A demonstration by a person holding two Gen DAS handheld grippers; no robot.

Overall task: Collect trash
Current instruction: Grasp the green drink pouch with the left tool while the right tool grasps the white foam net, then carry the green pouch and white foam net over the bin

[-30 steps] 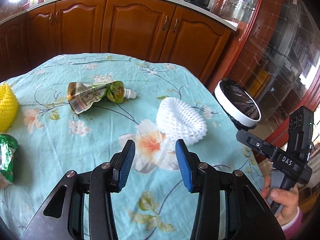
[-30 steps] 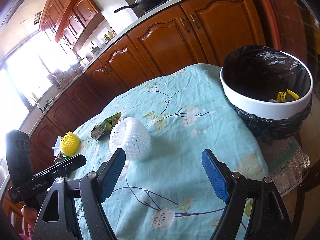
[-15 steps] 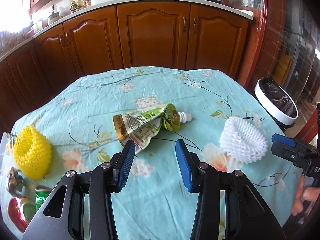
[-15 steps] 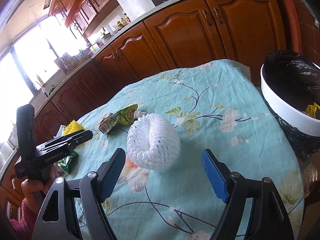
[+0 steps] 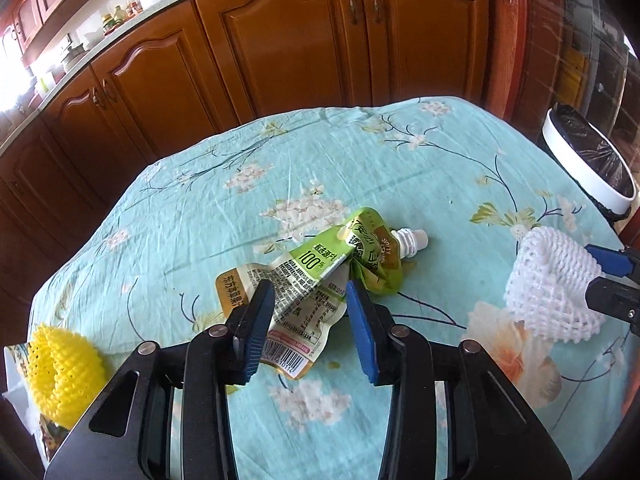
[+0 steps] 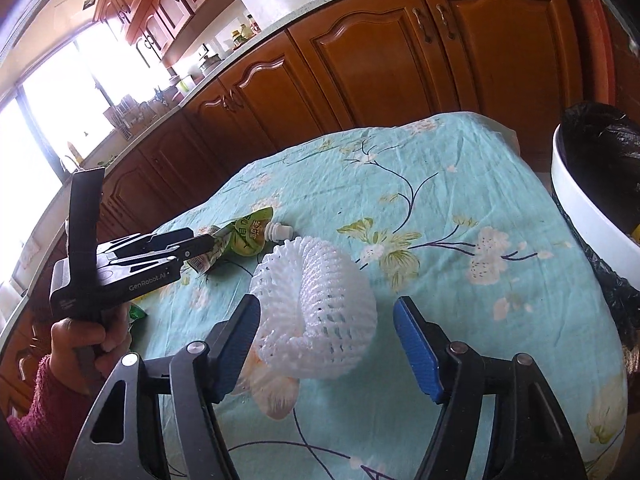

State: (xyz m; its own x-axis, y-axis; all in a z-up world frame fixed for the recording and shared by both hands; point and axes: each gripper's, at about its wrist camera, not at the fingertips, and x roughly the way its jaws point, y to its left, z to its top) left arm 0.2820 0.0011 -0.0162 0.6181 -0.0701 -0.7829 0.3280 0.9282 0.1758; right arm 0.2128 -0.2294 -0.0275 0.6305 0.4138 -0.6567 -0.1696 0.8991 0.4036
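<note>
Both tools have closed in on separate trash items within the last second. Left tool has swung from the white foam net over to the crumpled drink pouch and now sits low over it, jaws at a medium gap straddling the pouch's barcode end, not yet pinching. Right tool has moved up from a far view to the white foam net, jaws wide, net between the blue pads, no squeeze visible. Judgement: two grasps are about to happen at once; nothing is lifted yet.

Trash bin, white rim with black liner, stands off the right edge of the worktop, well apart from both items. Still on the teal floral cloth: yellow foam net at the left edge, green wrapper near the left hand.

Readable text: pouch shows "100%" plus Chinese characters and a barcode; the left tool body reads "GenRobot.AI" in the right wrist view.
</note>
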